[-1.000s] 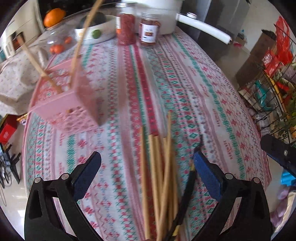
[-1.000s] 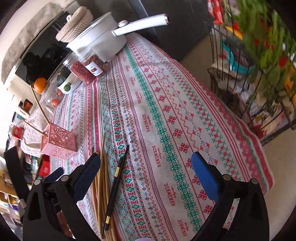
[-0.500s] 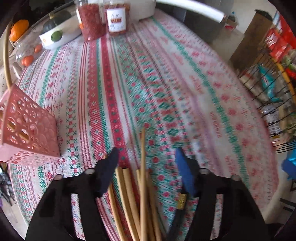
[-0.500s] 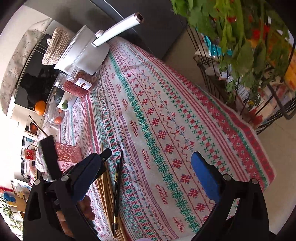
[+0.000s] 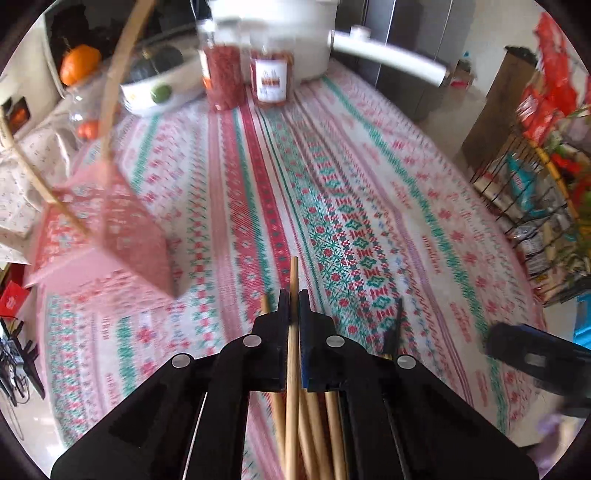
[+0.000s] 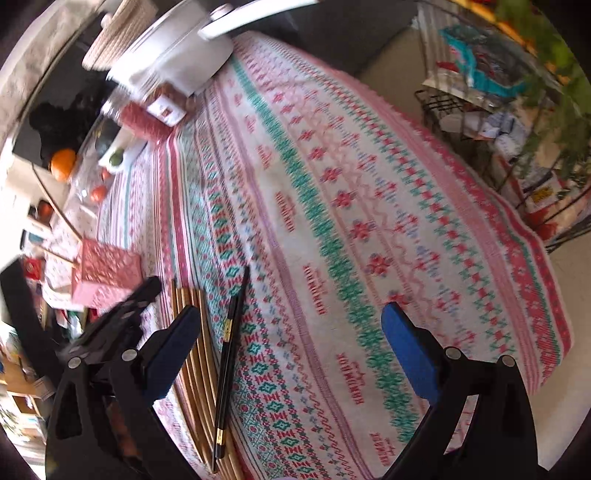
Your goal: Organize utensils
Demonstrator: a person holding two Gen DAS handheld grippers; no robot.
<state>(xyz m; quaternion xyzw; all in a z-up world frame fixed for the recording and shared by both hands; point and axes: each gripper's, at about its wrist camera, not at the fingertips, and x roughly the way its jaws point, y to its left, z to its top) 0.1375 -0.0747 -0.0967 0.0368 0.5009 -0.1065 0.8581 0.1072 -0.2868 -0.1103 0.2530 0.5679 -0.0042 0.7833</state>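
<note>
**Left tongs pinching one wooden chopstick over the patterned table**

The left tongs are pressing together on a single pale, round wooden chopstick, its tip sticking out past the black fingers. More smooth wooden chopsticks are lying side by side in a bundle on the table, with one slim black chopstick banded in gold lying just beside them. The right tongs are standing spread wide, nothing between their blue pads.

A woven cloth in red, green and white bands is covering the table, the word "HANDMADE" repeating along it. A pink square holder with a lattice of cut-out holes is standing near the bundle, two wooden sticks leaning out of it. At the far end, two clear jars of red contents are standing before a glossy white pot with a long handle; the jar label is too blurred to read.
</note>
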